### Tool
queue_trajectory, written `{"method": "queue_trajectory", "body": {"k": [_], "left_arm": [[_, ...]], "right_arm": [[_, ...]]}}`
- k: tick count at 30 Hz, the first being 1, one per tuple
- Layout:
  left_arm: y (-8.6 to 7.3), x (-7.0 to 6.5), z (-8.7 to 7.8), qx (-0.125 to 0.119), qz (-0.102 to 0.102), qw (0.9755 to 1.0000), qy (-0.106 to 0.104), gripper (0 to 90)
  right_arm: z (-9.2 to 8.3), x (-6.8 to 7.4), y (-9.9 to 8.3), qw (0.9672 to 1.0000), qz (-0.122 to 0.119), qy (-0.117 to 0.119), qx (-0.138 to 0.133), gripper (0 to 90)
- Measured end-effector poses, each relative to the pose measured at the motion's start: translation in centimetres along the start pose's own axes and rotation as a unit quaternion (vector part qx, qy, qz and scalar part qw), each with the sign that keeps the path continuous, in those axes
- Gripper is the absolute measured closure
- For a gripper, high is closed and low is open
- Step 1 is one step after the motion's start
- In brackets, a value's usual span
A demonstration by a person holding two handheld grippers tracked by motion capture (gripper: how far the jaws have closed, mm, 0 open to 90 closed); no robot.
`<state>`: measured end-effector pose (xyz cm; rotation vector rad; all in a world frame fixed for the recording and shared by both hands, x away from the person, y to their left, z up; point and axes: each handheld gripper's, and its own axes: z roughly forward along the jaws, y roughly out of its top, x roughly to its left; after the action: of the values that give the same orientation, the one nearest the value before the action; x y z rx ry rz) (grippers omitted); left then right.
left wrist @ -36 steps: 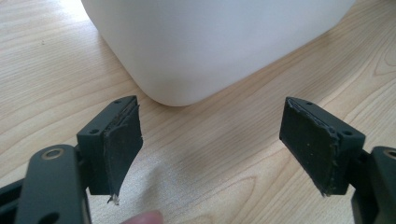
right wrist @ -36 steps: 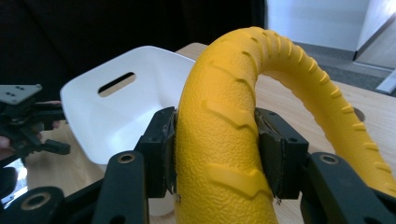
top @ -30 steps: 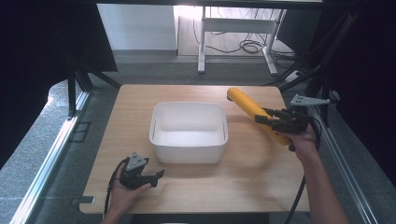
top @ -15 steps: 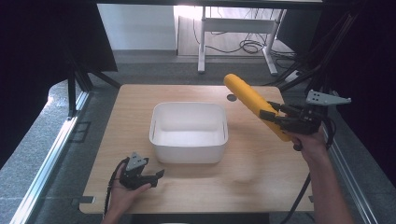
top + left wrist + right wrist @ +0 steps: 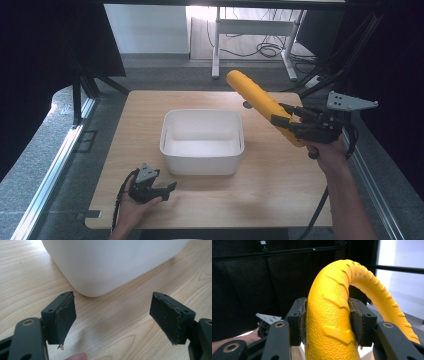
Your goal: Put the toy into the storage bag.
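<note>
A long yellow ridged toy (image 5: 257, 101), shaped like a corn cob, is held in the air over the table's right side, slanting up toward the back left. My right gripper (image 5: 281, 120) is shut on its lower part. In the right gripper view the pads (image 5: 355, 317) press both sides of the yellow toy (image 5: 329, 315). A white rectangular tub (image 5: 202, 141) stands empty in the middle of the table. My left gripper (image 5: 170, 189) rests near the front left edge, open, with the tub's corner (image 5: 100, 270) just ahead of its empty jaws (image 5: 113, 320).
The wooden table (image 5: 270, 200) has bare surface in front of and to the right of the tub. A small dark round mark (image 5: 246, 105) lies on the table behind the tub. Black frame bars (image 5: 335, 55) rise at the right.
My right gripper has lifted the yellow toy up off the table and carried it higher, its tip rising toward the back. The left gripper has stayed where it was.
</note>
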<state>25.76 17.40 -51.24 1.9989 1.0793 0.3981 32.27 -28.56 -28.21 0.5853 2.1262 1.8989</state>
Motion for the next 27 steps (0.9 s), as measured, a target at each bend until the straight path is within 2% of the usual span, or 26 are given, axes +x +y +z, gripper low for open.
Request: {"method": "queue_trajectory", "body": {"k": [7,11,12,14,20,27], "left_arm": [[0.1,-0.1,-0.1,-0.002,-0.001,1.0000,0.000,20.9],[0.1,-0.1,-0.1,-0.002,0.000,1.0000,-0.001,20.9],[0.1,-0.1,-0.1,-0.002,0.000,1.0000,-0.001,20.9],[0.1,-0.1,-0.1,0.000,0.001,1.0000,-0.001,20.9],[0.0,0.1,-0.2,-0.002,-0.001,1.0000,-0.001,20.9],[0.0,0.1,-0.3,-0.004,-0.004,1.0000,0.000,20.9]], "right_arm": [[1.2,2.3,2.0,0.9991,-0.026,0.032,-0.010,51.7],[2.5,3.2,2.5,0.9976,-0.032,0.058,-0.017,51.8],[2.5,3.2,2.5,0.9976,-0.032,0.058,-0.017,51.8],[3.6,3.8,2.7,0.9962,-0.033,0.078,-0.018,51.8],[5.8,4.1,2.7,0.9944,-0.030,0.100,-0.015,51.8],[7.5,4.2,2.5,0.9930,-0.026,0.115,-0.006,51.7]]}}
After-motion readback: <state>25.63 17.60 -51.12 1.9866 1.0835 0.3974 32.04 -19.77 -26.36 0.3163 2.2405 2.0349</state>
